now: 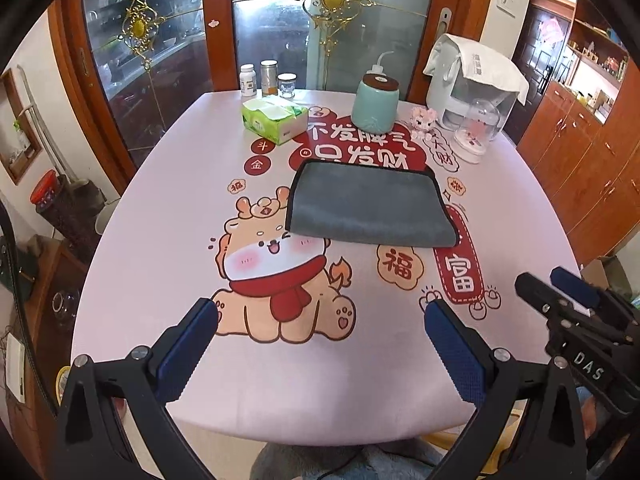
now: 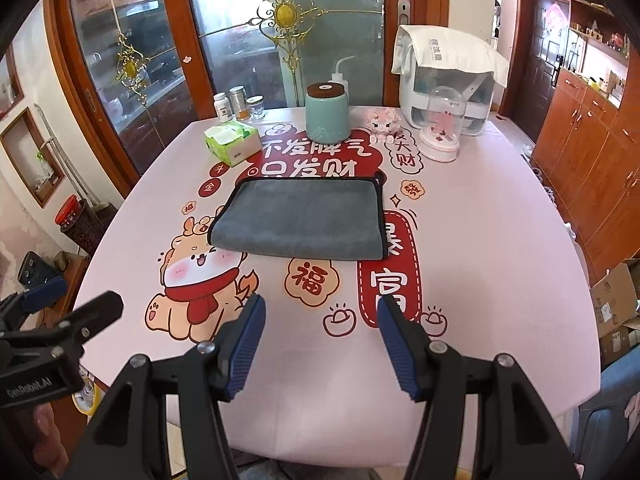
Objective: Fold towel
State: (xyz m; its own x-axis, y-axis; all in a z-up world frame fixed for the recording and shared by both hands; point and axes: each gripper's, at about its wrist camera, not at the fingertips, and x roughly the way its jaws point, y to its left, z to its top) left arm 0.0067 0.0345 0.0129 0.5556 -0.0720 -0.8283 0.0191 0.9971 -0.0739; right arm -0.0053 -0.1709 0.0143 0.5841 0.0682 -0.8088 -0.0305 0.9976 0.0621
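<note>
Both tools sit nearest the lens, low over the near edge of the table [image 1: 160, 220]: the left gripper [image 1: 320, 320] gapes wide and the right gripper [image 2: 321, 318] stands moderately open, each holding nothing. Ahead of them, well apart, the grey towel [image 2: 298, 220] lies mid-table, seemingly already doubled, its long axis crosswise. It looks roughly centred for the right gripper. Only the right view shows cardboard boxes [image 2: 612, 304].

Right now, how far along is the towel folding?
The grey towel lies flat as a neat rectangle, apparently already doubled over once. Nothing is in hand: left gripper and right gripper hover open, short of it. Whether another fold remains, I can't tell.
</note>
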